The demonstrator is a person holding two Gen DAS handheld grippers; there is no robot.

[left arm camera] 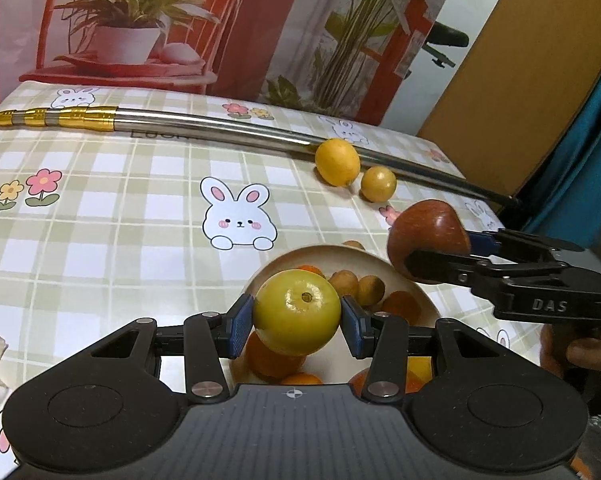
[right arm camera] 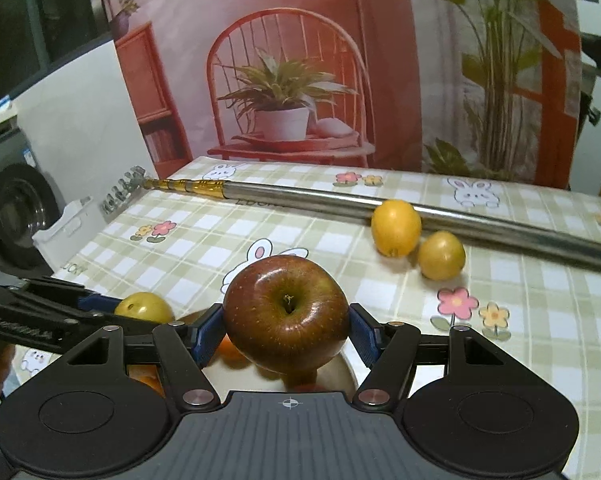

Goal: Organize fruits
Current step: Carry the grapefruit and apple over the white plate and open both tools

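Note:
My left gripper (left arm camera: 296, 318) is shut on a yellow-green apple (left arm camera: 296, 312), held above a cream bowl (left arm camera: 340, 254) that holds oranges and several small brown fruits. My right gripper (right arm camera: 286, 320) is shut on a dark red apple (right arm camera: 286, 314), which hangs over the bowl's right side. In the left wrist view the red apple (left arm camera: 428, 236) and the right gripper (left arm camera: 430, 240) show at the right, beyond the bowl. From the right wrist view the yellow-green apple (right arm camera: 144, 307) sits low at the left. A lemon (left arm camera: 337, 162) and a small yellow fruit (left arm camera: 378, 184) lie on the cloth.
A long steel pole with a gold end (left arm camera: 220, 126) lies across the far side of the checked rabbit-print tablecloth (left arm camera: 120, 220). A printed backdrop stands behind the table. A hand (left arm camera: 592, 354) grips the right tool. A white plastic tray (right arm camera: 66, 232) sits off the table's left edge.

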